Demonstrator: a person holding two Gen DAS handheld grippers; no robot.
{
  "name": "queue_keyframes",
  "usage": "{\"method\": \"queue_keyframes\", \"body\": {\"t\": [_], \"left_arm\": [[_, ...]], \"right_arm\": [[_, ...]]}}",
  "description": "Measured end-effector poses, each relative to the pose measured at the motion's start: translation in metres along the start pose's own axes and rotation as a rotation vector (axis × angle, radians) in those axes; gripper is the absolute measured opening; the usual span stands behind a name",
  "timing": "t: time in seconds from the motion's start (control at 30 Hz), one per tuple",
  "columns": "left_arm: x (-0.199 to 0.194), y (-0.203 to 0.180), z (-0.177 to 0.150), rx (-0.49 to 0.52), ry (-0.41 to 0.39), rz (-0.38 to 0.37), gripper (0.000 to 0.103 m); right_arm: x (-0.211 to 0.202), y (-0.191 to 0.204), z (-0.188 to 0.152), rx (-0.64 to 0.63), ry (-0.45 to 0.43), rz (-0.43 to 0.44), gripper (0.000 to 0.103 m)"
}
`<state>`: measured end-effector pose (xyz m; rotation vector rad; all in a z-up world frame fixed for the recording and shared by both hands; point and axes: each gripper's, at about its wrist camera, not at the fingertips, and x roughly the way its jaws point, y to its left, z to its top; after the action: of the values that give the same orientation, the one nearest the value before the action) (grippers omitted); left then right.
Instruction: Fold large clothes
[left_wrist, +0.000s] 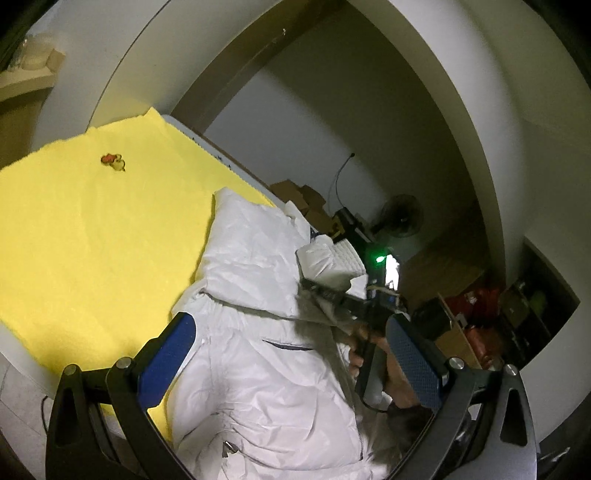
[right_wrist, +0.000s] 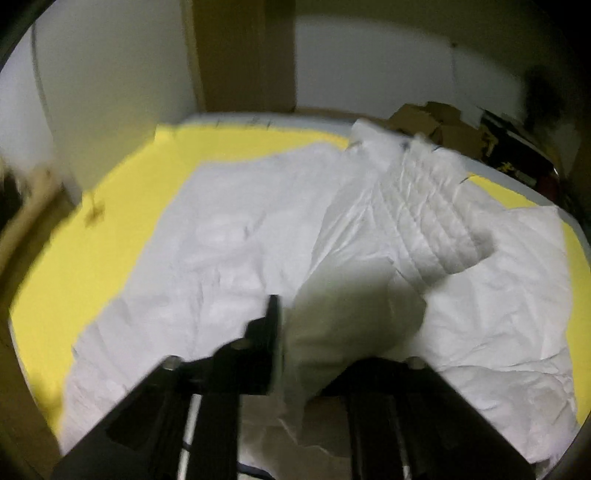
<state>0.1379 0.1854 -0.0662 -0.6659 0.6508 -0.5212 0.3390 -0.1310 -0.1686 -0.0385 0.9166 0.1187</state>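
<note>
One white jacket (right_wrist: 258, 229) lies on one yellow blanket (left_wrist: 92, 229)

Right wrist view motion-blurred; right gripper (right_wrist: 332, 314) far finger hidden behind a raised fold of the white jacket (right_wrist: 332, 229), so pad contact can't be told. Jacket's near hem cut off by the bottom edge in both views. Small print (left_wrist: 113, 161) on yellow blanket (left_wrist: 92, 229) too small to identify.
</note>
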Motion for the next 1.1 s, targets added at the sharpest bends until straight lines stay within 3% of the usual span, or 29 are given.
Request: {"method": "queue_keyframes", "body": {"t": [0.07, 0.2, 0.33, 0.4, 0.43, 0.5, 0.63, 0.77, 0.9, 1.0, 1.1], "left_arm": [[0.003, 0.003, -0.002, -0.013, 0.007, -0.004, 0.103], [0.007, 0.005, -0.006, -0.021, 0.023, 0.002, 0.103], [0.006, 0.007, -0.008, -0.028, 0.022, 0.006, 0.103], [0.006, 0.007, -0.008, -0.031, 0.018, -0.001, 0.103], [0.006, 0.006, -0.008, -0.033, 0.016, -0.003, 0.103], [0.007, 0.002, -0.01, -0.032, 0.015, -0.011, 0.103], [0.012, -0.008, -0.014, -0.006, 0.03, -0.02, 0.103], [0.022, -0.017, -0.018, -0.006, 0.062, -0.034, 0.103], [0.026, -0.027, -0.022, 0.023, 0.076, -0.038, 0.103], [0.029, -0.031, -0.023, 0.033, 0.08, -0.034, 0.103], [0.035, -0.033, -0.023, 0.026, 0.087, -0.036, 0.103]], "right_arm": [[-0.001, -0.001, -0.006, -0.017, 0.03, -0.013, 0.07], [-0.032, -0.018, -0.009, 0.056, -0.052, 0.038, 0.071], [-0.096, -0.088, 0.001, 0.304, -0.226, 0.105, 0.071], [-0.116, -0.12, 0.004, 0.383, -0.293, 0.062, 0.072], [-0.123, -0.141, 0.007, 0.408, -0.308, -0.002, 0.074], [-0.117, -0.169, 0.009, 0.415, -0.253, -0.05, 0.076], [-0.093, -0.21, -0.01, 0.455, -0.101, 0.033, 0.076], [-0.074, -0.217, -0.032, 0.372, 0.0, -0.077, 0.076], [-0.047, -0.264, -0.07, 0.419, 0.149, -0.156, 0.076], [-0.05, -0.296, -0.093, 0.473, 0.159, -0.183, 0.076], [-0.081, -0.316, -0.101, 0.552, 0.069, -0.209, 0.076]]}}
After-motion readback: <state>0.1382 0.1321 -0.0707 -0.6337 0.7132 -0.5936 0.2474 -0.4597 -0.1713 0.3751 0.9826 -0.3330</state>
